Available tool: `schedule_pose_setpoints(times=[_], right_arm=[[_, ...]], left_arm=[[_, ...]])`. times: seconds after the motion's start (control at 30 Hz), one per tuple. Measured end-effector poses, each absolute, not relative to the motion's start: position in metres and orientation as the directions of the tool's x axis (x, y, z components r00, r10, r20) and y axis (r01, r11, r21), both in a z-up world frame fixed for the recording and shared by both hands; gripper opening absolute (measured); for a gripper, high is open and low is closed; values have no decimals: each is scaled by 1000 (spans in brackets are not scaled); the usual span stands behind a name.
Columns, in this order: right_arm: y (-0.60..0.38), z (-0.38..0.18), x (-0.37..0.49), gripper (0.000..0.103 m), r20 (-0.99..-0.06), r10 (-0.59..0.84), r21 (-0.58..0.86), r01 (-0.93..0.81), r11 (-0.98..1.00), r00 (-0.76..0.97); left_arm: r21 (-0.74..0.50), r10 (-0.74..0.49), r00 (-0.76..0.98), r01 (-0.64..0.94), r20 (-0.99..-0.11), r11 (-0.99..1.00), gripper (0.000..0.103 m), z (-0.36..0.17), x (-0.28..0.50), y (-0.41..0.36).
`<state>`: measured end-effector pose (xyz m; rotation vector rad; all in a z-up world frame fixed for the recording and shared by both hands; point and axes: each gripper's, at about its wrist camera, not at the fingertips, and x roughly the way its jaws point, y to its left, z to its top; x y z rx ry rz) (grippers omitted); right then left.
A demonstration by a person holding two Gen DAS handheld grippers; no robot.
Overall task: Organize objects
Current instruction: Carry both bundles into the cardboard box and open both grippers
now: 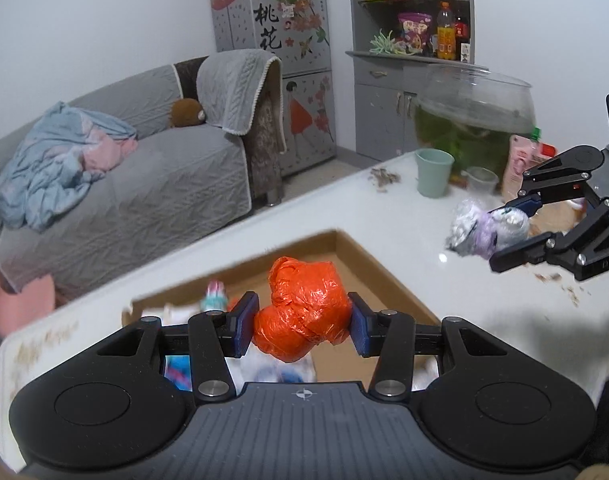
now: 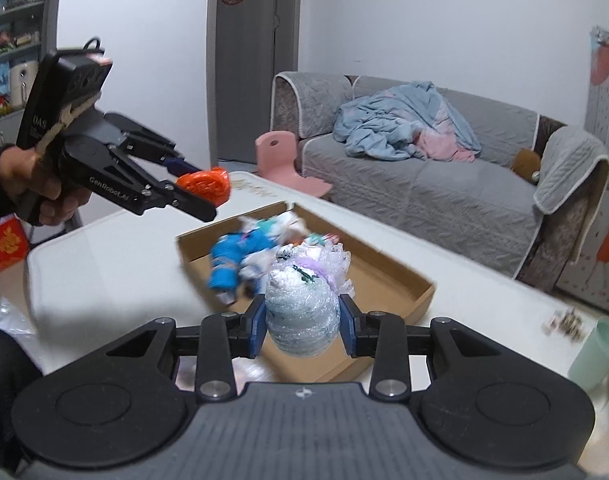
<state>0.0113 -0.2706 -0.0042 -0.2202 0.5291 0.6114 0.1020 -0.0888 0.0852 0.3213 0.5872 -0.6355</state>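
Note:
My left gripper (image 1: 302, 326) is shut on an orange plastic-bag bundle (image 1: 302, 316) and holds it above the shallow cardboard box (image 1: 380, 276) on the white table. It also shows in the right wrist view (image 2: 192, 190) with the orange bundle (image 2: 206, 184), up left of the box. My right gripper (image 2: 300, 320) is shut on a bubble-wrapped bundle (image 2: 302, 308) with purple and white inside, above the near side of the box (image 2: 384, 280). In the left wrist view the right gripper (image 1: 508, 232) holds that bundle (image 1: 484, 228) over the table, right of the box. Several wrapped items (image 2: 240, 260) lie in the box.
A green cup (image 1: 434, 172), a clear cup (image 1: 482, 180), a glass fish bowl (image 1: 472, 112) and a snack pack stand at the table's far right. Crumbs (image 1: 384, 178) litter the tabletop. A grey sofa (image 2: 444, 184) and pink chair (image 2: 280, 156) stand beyond the table.

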Motion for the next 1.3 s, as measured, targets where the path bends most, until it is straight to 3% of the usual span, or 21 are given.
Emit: schedule_pose_setpoints(times=[0.47, 1.03, 1.13, 1.2, 1.3], right_arm=[[-236, -72, 147, 34, -660, 409, -98, -612, 785, 630], [-217, -119, 172, 34, -733, 319, -189, -631, 752, 601], [-219, -118, 168, 35, -732, 315, -190, -625, 757, 604], [-217, -119, 166, 38, -727, 305, -208, -621, 756, 615], [-216, -118, 160, 57, -720, 289, -231, -610, 758, 631]], left_arm=[[61, -414, 565, 639, -714, 767, 54, -4, 254, -148], [102, -345, 537, 637, -770, 764, 55, -52, 277, -154], [110, -336, 545, 630, -768, 769, 62, -52, 278, -156], [117, -337, 551, 631, -764, 767, 65, -51, 275, -157], [129, -331, 565, 625, -756, 770, 70, -49, 274, -156]])
